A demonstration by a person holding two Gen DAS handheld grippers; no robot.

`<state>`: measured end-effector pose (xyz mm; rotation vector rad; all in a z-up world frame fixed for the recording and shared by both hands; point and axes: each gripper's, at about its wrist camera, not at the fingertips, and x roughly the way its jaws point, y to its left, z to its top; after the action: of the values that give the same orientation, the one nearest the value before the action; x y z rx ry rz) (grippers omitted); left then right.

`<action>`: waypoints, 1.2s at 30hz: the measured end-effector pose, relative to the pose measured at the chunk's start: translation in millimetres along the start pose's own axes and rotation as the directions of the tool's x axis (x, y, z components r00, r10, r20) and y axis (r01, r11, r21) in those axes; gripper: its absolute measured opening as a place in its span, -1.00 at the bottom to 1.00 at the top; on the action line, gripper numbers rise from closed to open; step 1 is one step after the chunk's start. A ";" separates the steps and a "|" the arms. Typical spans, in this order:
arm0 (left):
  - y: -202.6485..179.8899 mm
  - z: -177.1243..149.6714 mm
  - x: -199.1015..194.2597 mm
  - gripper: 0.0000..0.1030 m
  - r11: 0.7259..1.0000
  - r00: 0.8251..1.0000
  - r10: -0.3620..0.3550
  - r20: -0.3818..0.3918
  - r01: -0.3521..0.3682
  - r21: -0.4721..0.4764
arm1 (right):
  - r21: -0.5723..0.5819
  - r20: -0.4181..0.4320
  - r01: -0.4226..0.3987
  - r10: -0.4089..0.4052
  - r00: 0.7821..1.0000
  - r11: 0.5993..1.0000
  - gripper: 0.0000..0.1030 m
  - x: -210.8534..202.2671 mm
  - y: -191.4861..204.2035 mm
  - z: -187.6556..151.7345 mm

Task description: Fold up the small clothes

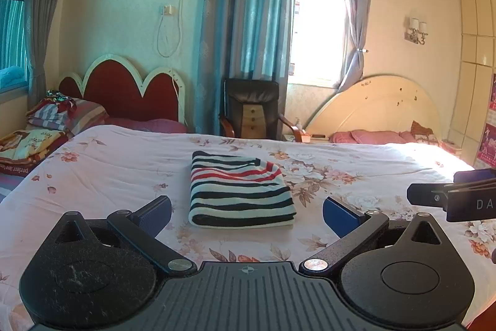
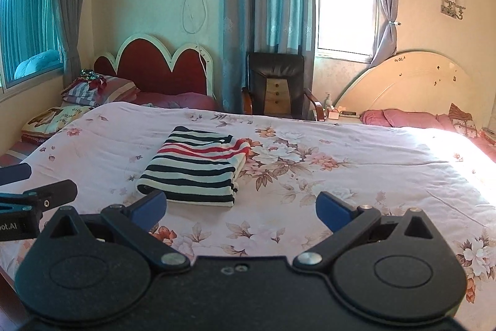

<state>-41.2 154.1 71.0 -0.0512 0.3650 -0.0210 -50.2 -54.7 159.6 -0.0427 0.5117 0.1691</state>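
Striped garment (image 1: 240,191) folded flat mid-bed (image 1: 108,169), soft, light, limp; best pinched at near folded edge; left gripper (image 1: 247,214) and right gripper (image 2: 241,207) jaws wide, empty.

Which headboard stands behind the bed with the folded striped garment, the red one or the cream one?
The cream headboard, the plain rounded one at right. The striped garment lies on its floral quilt. The red scalloped headboard belongs to the separate bed at left.
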 end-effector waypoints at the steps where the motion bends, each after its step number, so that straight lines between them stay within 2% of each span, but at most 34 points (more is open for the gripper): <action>1: 0.1 0.3 0.4 0.99 1.000 1.000 -0.001 0.001 0.001 0.001 | 0.001 -0.002 0.000 0.000 1.000 1.000 0.98 0.1 0.5 -0.1; 36: -11.8 4.4 4.9 0.99 1.000 1.000 0.000 -0.003 0.000 0.030 | -0.005 -0.003 0.024 -0.024 1.000 1.000 0.98 0.5 -7.1 0.9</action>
<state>-35.2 142.4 74.0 -0.0214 0.3674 -0.0270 -48.1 -61.5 160.2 -0.0543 0.5133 0.1473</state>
